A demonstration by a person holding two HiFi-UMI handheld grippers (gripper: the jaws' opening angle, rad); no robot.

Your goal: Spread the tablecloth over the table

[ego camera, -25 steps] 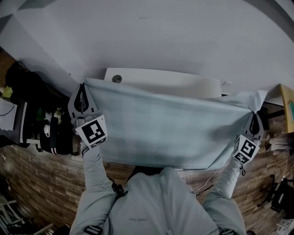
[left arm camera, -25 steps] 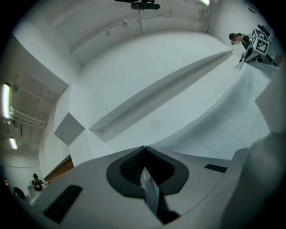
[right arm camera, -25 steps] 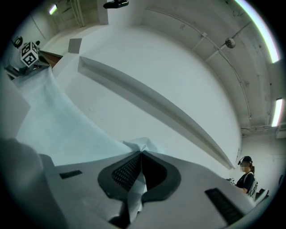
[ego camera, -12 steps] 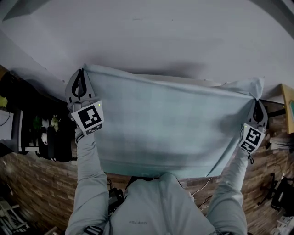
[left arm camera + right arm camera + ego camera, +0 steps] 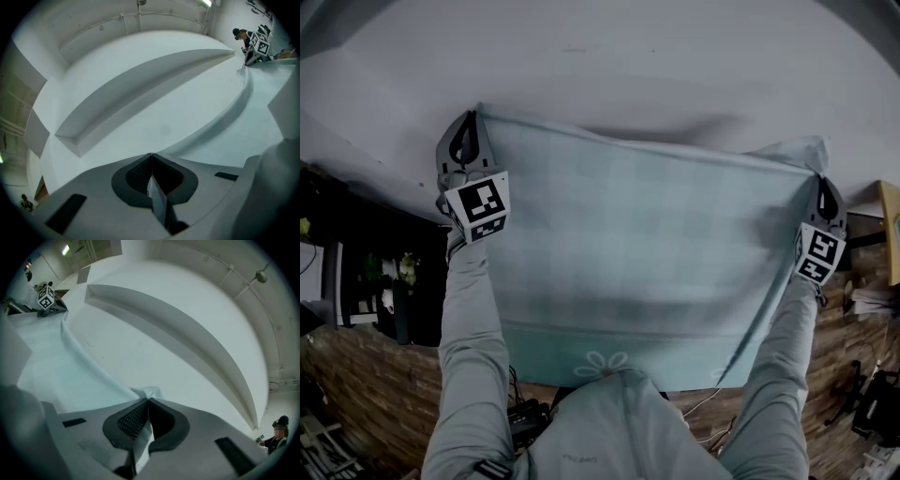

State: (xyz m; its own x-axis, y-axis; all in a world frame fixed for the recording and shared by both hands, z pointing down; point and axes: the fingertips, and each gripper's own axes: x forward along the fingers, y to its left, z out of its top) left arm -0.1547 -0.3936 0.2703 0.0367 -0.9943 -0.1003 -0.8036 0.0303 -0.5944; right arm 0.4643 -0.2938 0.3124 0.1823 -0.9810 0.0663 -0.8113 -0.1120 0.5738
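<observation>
A pale blue-green checked tablecloth [image 5: 647, 253] hangs stretched flat between my two grippers and hides the table under it. My left gripper [image 5: 470, 127] is shut on the cloth's far left corner. My right gripper [image 5: 823, 185] is shut on the far right corner, where the fabric bunches. A fold of cloth [image 5: 157, 197] is pinched between the pads in the left gripper view, and the right gripper view shows the same pinched cloth [image 5: 143, 437]. A flower print [image 5: 605, 364] marks the cloth's near hem, close to my chest.
A white wall [image 5: 609, 56] fills the far side. Dark shelving with small items [image 5: 366, 281] stands at the left. Brick-patterned flooring [image 5: 356, 394] lies below, with cables and dark gear [image 5: 867, 403] at the right. A yellow-edged board [image 5: 891, 220] sits at the right edge.
Both grippers have carried the cloth forward, away from my body. The white tabletop seen earlier beyond the cloth's far edge is now covered from sight, and the flower hem has come into view.
</observation>
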